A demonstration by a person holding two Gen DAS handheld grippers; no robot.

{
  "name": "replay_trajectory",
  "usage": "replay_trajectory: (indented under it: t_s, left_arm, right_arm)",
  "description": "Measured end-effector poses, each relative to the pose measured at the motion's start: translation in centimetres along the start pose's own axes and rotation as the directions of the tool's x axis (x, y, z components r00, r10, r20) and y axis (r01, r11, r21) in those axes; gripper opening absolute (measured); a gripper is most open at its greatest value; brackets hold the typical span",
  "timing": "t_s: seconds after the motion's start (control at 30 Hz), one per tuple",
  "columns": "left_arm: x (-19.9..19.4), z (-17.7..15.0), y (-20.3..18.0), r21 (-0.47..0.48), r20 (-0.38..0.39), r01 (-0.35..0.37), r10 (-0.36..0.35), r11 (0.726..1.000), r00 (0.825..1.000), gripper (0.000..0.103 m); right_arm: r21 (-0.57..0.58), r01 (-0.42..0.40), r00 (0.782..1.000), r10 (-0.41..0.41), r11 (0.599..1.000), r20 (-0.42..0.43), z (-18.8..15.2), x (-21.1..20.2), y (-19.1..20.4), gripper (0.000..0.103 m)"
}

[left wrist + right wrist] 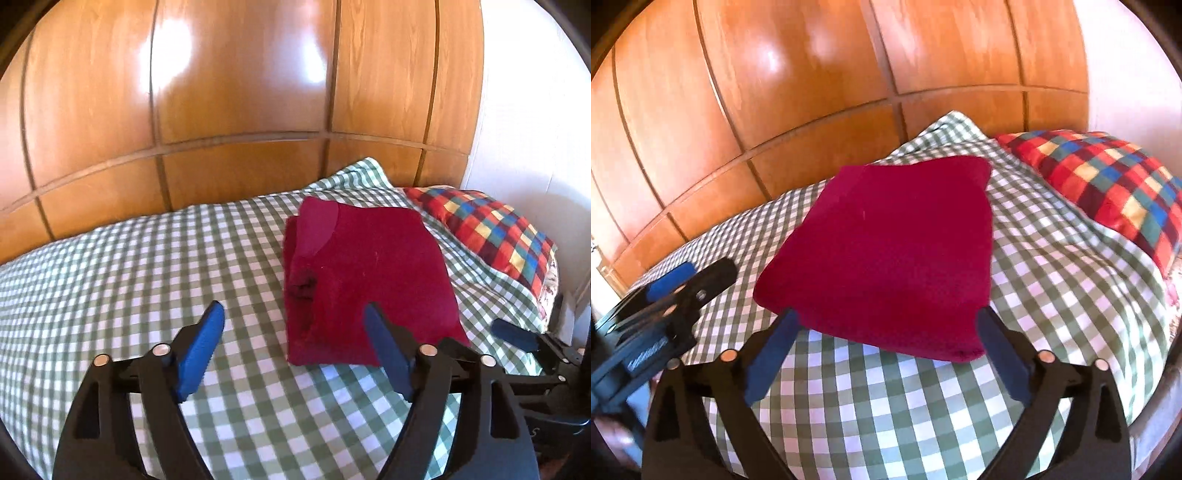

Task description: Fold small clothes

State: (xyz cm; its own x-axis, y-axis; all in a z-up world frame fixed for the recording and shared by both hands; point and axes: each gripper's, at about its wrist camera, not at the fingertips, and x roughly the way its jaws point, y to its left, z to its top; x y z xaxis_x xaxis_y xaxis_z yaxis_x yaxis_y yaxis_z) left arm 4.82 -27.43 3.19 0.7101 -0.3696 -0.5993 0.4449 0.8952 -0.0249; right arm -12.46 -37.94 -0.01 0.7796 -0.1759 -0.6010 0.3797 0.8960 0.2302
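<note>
A dark red garment (365,280) lies folded into a flat rectangle on the green-and-white checked bedspread (129,266); it also shows in the right wrist view (890,251). My left gripper (295,325) is open and empty, held above the bed just in front of the garment's near left edge. My right gripper (886,332) is open and empty, its blue fingers (775,354) spread just short of the garment's near edge. Each gripper shows at the edge of the other's view, the right one (528,343) and the left one (672,291).
A checked pillow in red, blue and yellow (491,236) lies at the right end of the bed (1115,184). A glossy wooden panelled wall (221,92) stands behind the bed. A white wall (528,122) is at the right.
</note>
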Motion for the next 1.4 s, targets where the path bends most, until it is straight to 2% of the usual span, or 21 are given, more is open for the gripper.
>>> replay_trajectory:
  t_s: [0.07, 0.17, 0.3, 0.47, 0.63, 1.4]
  left_arm:
    - [-0.8, -0.1, 0.2, 0.009, 0.014, -0.012, 0.011, 1.000, 1.000, 0.079]
    - [-1.7, -0.2, 0.5, 0.004, 0.036, -0.030, 0.030, 1.000, 0.999, 0.092]
    - [-2.2, -0.4, 0.7, 0.012, 0.044, -0.048, 0.047, 0.999, 0.998, 0.095]
    - [-2.8, -0.6, 0.9, 0.003, 0.050, -0.060, 0.059, 0.998, 0.997, 0.099]
    - [-3.1, -0.7, 1.0, -0.004, 0.051, -0.064, 0.064, 0.998, 0.997, 0.099]
    - [-3.5, -0.5, 1.3, 0.004, 0.060, -0.077, 0.077, 0.997, 0.995, 0.099]
  right_arm:
    - [0.005, 0.055, 0.998, -0.055, 0.998, 0.009, -0.2, -0.6, 0.4, 0.100]
    - [0.029, 0.112, 0.993, -0.113, 0.993, 0.017, -0.5, -1.1, 0.5, 0.100]
    - [0.054, 0.192, 0.981, -0.194, 0.980, 0.020, -1.1, -1.6, 0.3, 0.101]
    - [0.044, 0.242, 0.968, -0.244, 0.969, 0.055, -1.3, -2.5, 0.6, 0.101]
    - [0.041, 0.257, 0.963, -0.259, 0.966, 0.075, -1.1, -2.8, 0.7, 0.101]
    - [0.038, 0.233, 0.970, -0.235, 0.972, 0.063, -0.9, -2.6, 1.0, 0.101]
